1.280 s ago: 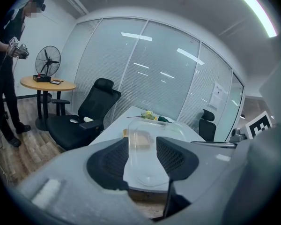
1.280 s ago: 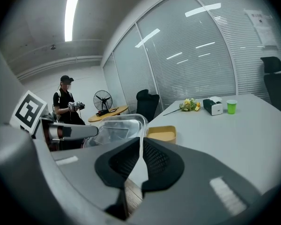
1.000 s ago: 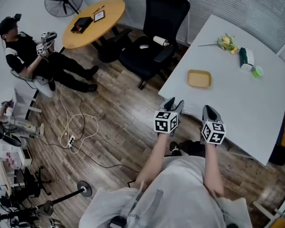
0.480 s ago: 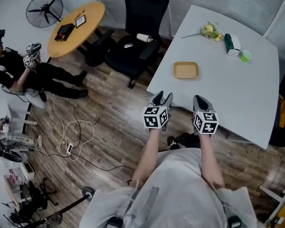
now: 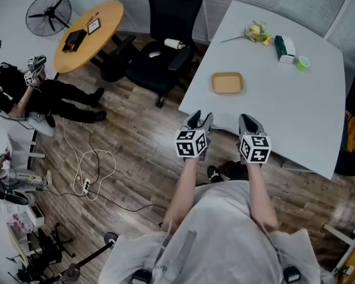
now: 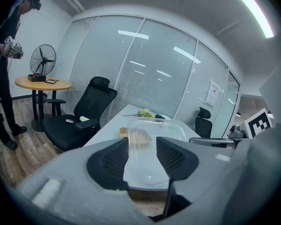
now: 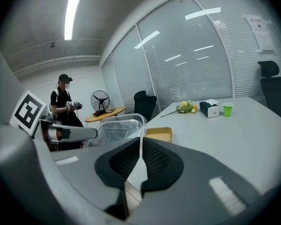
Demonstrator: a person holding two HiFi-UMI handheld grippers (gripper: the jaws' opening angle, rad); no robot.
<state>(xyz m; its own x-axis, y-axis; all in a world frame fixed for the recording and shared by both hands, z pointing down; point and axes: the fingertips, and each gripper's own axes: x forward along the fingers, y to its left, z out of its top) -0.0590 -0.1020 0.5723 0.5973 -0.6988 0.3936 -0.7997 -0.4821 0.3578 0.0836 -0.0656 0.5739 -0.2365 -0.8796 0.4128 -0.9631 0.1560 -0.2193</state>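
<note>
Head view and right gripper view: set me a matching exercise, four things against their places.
Things:
1. shallow yellow tray
2. small green cup
3. black pedestal fan
4. clear plastic container

Places:
A. pinched in the right gripper
B. beside the round wooden table
C. next to the dark tissue box
D. on the white table, apart from the other items

Pairs: 1-D, 2-C, 3-B, 4-A.

Clear, glossy plastic box (image 6: 152,128) in the matt grey plastic left gripper (image 6: 143,149) and right gripper (image 7: 140,146), pads black and ribbed. Smooth matt white table (image 5: 296,105) at one o'clock; tan matt tray (image 5: 227,83); grained wood floor (image 5: 136,158) at nine o'clock; matt black chair (image 5: 160,64) at eleven o'clock
</note>
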